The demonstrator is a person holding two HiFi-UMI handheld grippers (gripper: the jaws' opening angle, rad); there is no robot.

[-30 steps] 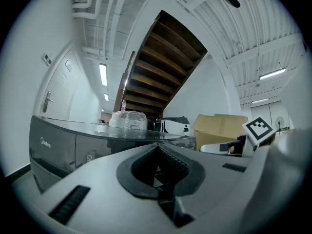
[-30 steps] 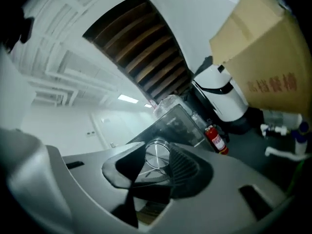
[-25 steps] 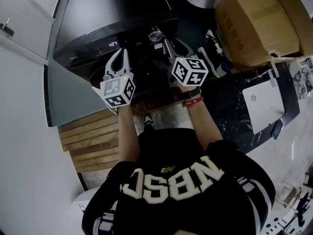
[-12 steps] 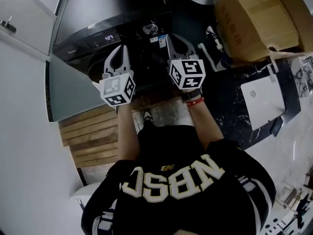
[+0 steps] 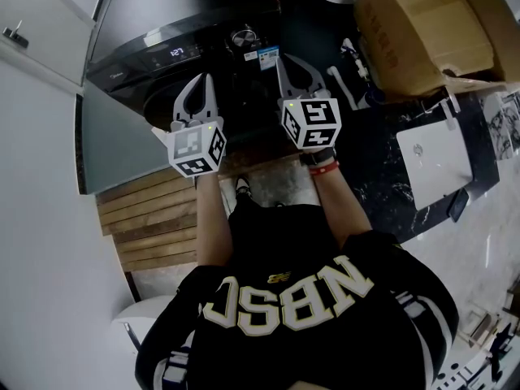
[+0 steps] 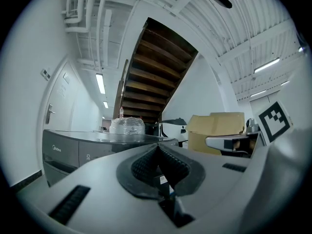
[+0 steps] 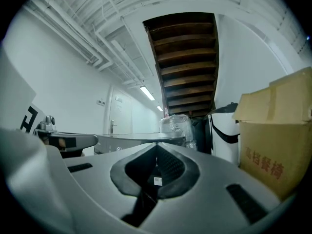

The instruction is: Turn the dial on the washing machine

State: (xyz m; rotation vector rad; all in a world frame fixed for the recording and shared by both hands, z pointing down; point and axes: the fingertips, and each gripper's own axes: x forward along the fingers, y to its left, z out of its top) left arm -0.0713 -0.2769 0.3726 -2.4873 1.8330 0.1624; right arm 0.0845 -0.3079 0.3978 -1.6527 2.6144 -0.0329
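Note:
The black washing machine (image 5: 154, 23) stands ahead of me, with a lit display (image 5: 185, 52) and a round silver dial (image 5: 242, 37) on its front panel. My right gripper (image 5: 286, 63) is shut with nothing between its jaws. It sits just below and right of the dial, apart from it. My left gripper (image 5: 201, 81) is also shut and empty, below the display. In the left gripper view the shut jaws of the left gripper (image 6: 157, 146) point over the washing machine (image 6: 73, 150). In the right gripper view the right gripper (image 7: 156, 144) likewise shows its jaws meeting at the tip.
A large cardboard box (image 5: 422, 31) sits at the right, with a white laptop (image 5: 435, 165) on the dark marble surface below it. Wooden slats (image 5: 150, 226) lie at the lower left beside a grey panel (image 5: 114, 145). A plastic-wrapped bundle (image 6: 126, 126) rests on the machine.
The right gripper's jaws have shut, and it now sits farther from the dial than before. The machine has slid upward in the head view. The left gripper stays shut.

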